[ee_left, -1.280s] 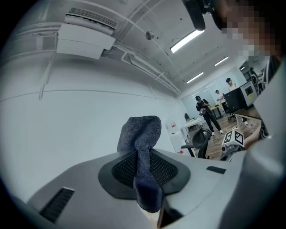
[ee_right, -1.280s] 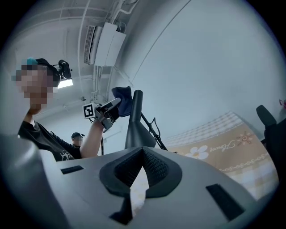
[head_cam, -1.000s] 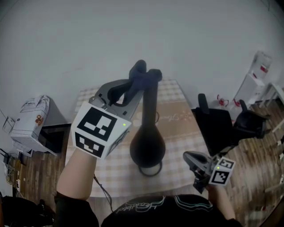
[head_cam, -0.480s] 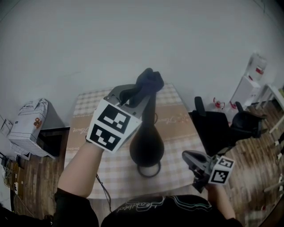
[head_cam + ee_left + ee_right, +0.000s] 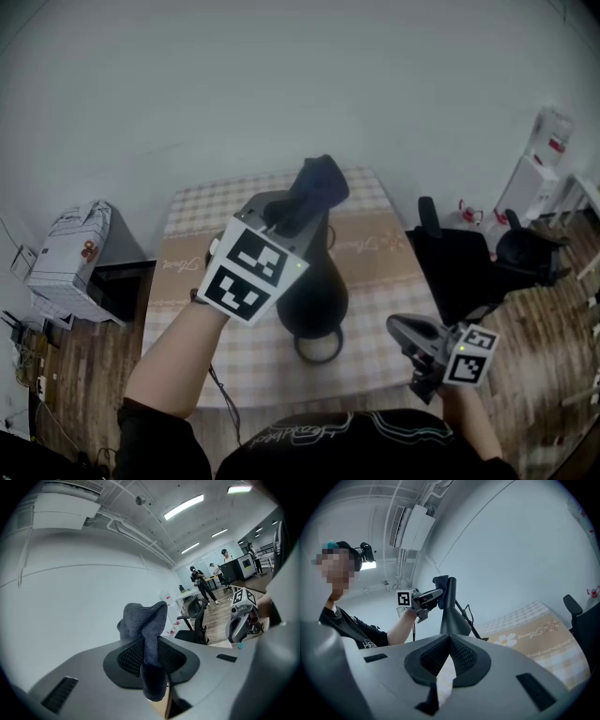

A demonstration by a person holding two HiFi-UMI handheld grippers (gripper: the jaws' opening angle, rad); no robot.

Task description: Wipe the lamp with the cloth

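Checked cloth covers the small surface point(image 5: 375, 272) set against a plain pale wall, with wooden floor round it. In the head view the black lamp point(image 5: 314, 298) stands at the middle of that surface on a ring base. Its long axis runs vertically, so the top points up toward the camera. The left gripper point(image 5: 292, 214) is raised to that top end, its jaws clenched on the dark cloth point(image 5: 321, 183), which sits against the upper stem, probably to rub along it. The right gripper point(image 5: 405, 333) hangs low near the front right corner, well apart from the lamp, seemingly kept out of the way.

The left gripper view shows the grey knitted cloth point(image 5: 145, 634) pinched between the jaws, with a bunched fold standing free above them as the working part. Beyond are an office chair point(image 5: 197, 616) and the right gripper.

In the right gripper view the jaws meet at their tips with nothing between them. Past them the lamp point(image 5: 452, 616) rises upright from a flared body, and the left gripper presses the cloth point(image 5: 440, 585) to the side of its upper stem. A cable trails down behind the lamp.
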